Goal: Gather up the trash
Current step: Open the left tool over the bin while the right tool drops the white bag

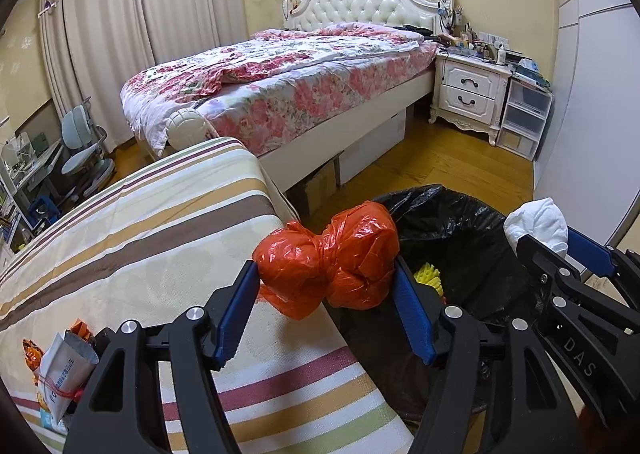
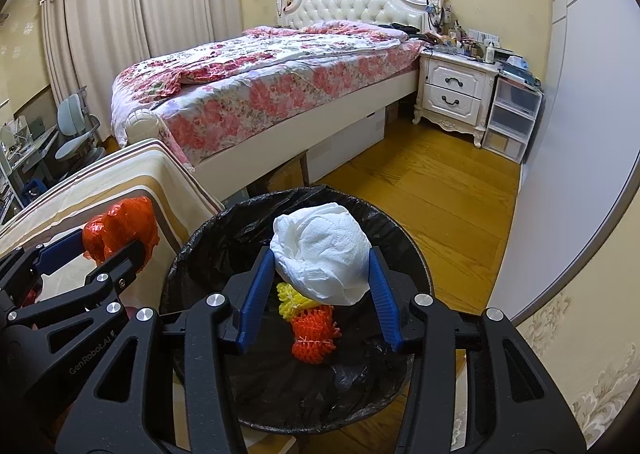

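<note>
My left gripper [image 1: 325, 274] is shut on a crumpled orange plastic bag [image 1: 328, 254] and holds it above the edge of the striped surface [image 1: 160, 221], beside the bin. My right gripper [image 2: 320, 262] is shut on a white paper wad [image 2: 320, 250] and holds it over the open bin [image 2: 208, 238] lined with a black bag. Yellow and orange foam nets [image 2: 312, 326] lie inside the bin. The bin [image 1: 460, 230] and the right gripper with the wad [image 1: 540, 221] show in the left wrist view; the left gripper with the orange bag [image 2: 120, 230] shows in the right wrist view.
More scraps and a paper packet [image 1: 60, 374] lie on the striped surface at lower left. A bed with a floral cover [image 1: 280, 85] stands behind, a white nightstand [image 1: 468, 93] and plastic drawers [image 1: 524, 117] to its right. Wooden floor [image 2: 440, 193] lies beyond the bin.
</note>
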{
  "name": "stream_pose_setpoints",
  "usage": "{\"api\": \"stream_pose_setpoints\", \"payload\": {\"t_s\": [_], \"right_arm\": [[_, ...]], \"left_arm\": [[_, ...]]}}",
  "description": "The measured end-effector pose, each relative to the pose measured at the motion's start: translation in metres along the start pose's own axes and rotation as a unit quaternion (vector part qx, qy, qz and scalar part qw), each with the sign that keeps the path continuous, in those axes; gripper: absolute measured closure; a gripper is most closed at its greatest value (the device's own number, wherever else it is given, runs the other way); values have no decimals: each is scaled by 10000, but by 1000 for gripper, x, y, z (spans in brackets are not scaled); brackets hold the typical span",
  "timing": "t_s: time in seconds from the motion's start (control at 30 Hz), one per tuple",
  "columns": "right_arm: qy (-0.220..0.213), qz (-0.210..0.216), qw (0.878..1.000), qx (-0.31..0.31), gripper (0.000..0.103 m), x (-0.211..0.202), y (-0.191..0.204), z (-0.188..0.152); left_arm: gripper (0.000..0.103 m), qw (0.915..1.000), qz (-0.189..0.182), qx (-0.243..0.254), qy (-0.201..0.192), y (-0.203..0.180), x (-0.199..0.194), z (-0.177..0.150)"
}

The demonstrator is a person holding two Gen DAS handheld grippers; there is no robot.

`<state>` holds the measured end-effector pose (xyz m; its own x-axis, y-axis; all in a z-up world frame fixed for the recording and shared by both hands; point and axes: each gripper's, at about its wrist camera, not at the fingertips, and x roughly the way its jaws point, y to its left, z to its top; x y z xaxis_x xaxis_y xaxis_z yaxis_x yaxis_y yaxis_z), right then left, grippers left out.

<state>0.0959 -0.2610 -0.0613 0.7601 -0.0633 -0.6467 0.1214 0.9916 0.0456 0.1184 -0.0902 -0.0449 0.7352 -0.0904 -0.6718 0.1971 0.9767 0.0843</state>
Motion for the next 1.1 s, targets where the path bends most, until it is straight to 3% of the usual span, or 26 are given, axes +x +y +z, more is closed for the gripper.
{"api": "stream_pose_setpoints", "payload": {"t_s": [0.17, 0.6, 1.1], "right_arm": [[-54, -60, 10000, 46, 47, -2, -4, 1], [-91, -132, 9997, 179, 46, -8, -10, 2], [-68, 220, 9997, -27, 45, -41, 29, -17]], "left_arm": [[28, 10000, 18, -70, -23, 2, 1, 2], [25, 9997, 112, -166, -106, 8, -5, 2], [25, 9985, 352, -394, -138, 57, -60, -29]]}}
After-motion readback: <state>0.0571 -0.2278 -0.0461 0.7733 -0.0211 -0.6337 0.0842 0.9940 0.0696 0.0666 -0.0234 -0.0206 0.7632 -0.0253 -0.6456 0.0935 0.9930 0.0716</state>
